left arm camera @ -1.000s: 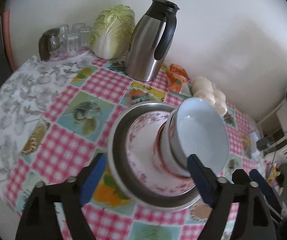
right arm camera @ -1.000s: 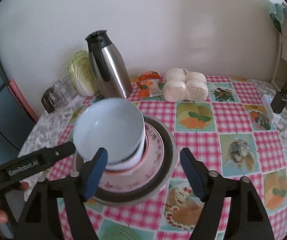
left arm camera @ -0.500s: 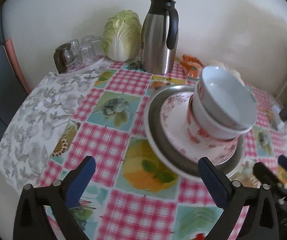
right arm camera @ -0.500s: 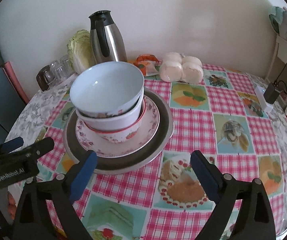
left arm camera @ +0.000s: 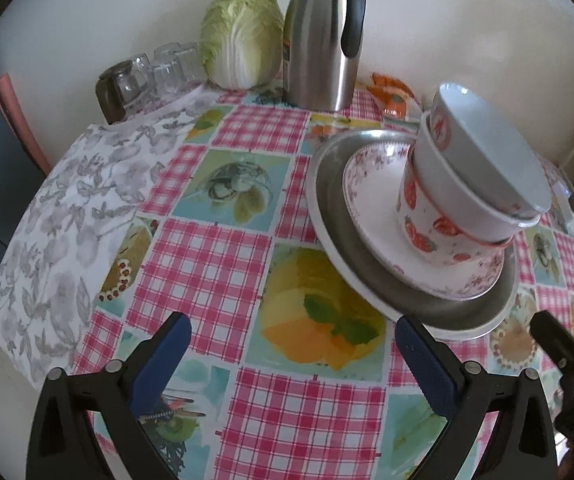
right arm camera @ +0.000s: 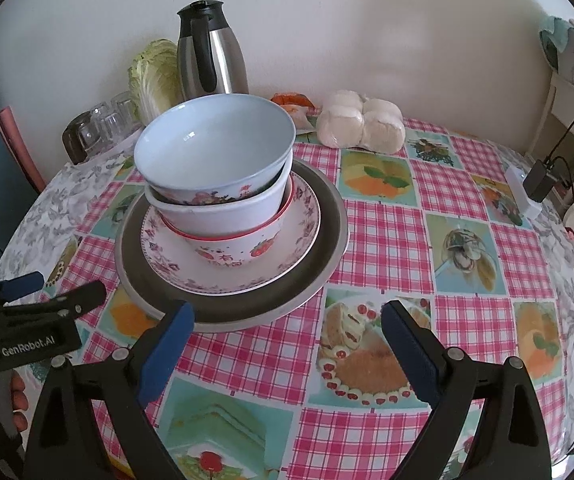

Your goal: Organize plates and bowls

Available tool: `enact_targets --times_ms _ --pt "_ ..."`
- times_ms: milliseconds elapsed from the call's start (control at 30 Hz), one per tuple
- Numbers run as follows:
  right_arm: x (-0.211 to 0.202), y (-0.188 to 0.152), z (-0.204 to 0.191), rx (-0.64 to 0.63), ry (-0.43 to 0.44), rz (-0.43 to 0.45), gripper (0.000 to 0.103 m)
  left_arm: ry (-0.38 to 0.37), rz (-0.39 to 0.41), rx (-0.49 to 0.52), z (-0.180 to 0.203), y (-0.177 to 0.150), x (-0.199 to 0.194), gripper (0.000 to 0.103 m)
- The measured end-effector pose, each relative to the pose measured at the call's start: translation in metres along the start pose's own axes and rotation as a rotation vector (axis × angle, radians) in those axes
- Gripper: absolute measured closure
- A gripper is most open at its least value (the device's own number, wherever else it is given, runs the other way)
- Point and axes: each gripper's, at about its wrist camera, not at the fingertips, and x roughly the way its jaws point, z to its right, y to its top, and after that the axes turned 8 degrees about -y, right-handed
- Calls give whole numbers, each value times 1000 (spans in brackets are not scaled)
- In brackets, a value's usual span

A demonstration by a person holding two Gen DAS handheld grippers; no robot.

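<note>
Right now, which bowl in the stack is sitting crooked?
The top bowl, pale blue inside. It leans to one side in the plain white middle bowl; that one and the strawberry-patterned bottom bowl look nested squarely.

I see a tablecloth (right arm camera: 399,240) checked pink and white, with pale blue panels printed with fruit and cakes; its left part is white with grey leaves. The metal tray (right arm camera: 327,236) is dull grey. The plate (right arm camera: 291,248) on it is white with a dark pink floral rim. Bottom bowl (right arm camera: 243,254): white, red strawberries, red rim. Top bowl (right arm camera: 215,144): pale blue inside. Far left, a pale green cabbage (left arm camera: 243,40) and a steel jug (left arm camera: 319,48) with black handle. Both grippers' pads (right arm camera: 163,354) are blue on black.
</note>
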Motion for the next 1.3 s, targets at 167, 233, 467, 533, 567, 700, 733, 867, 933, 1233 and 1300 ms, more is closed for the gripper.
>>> enact_targets --times_ms 167,233,467,533,567,700,733,867,933,1233,1300 --pt "3 0 -1 -2 -2 -10 8 -3 -17 22 0 0 6 0" --pt "5 0 -2 -9 -3 -14 8 -7 -27 30 0 0 9 0" --pt "9 0 -3 -10 -6 -23 8 -19 -58 48 2 -1 17 0" --pt "9 0 -3 -9 -6 -25 8 -16 -62 53 2 -2 18 0" --pt "9 0 -3 -9 -6 -25 8 -16 -63 55 3 -2 19 0" --pt "10 0 -2 -8 -8 -30 8 -23 -68 62 4 -2 19 0" --pt "11 0 -2 -7 -9 -32 8 -23 -70 63 4 -2 19 0" --pt "14 -1 0 -5 -13 -42 8 -24 -73 65 5 -3 19 0" --pt "16 -2 0 -5 -16 -49 8 -25 -76 63 4 -2 20 0" --pt "25 -4 4 -3 -30 -78 8 -28 -75 54 2 -3 21 0" --pt "25 -5 4 -1 -29 -79 8 -26 -71 54 2 -2 21 0"
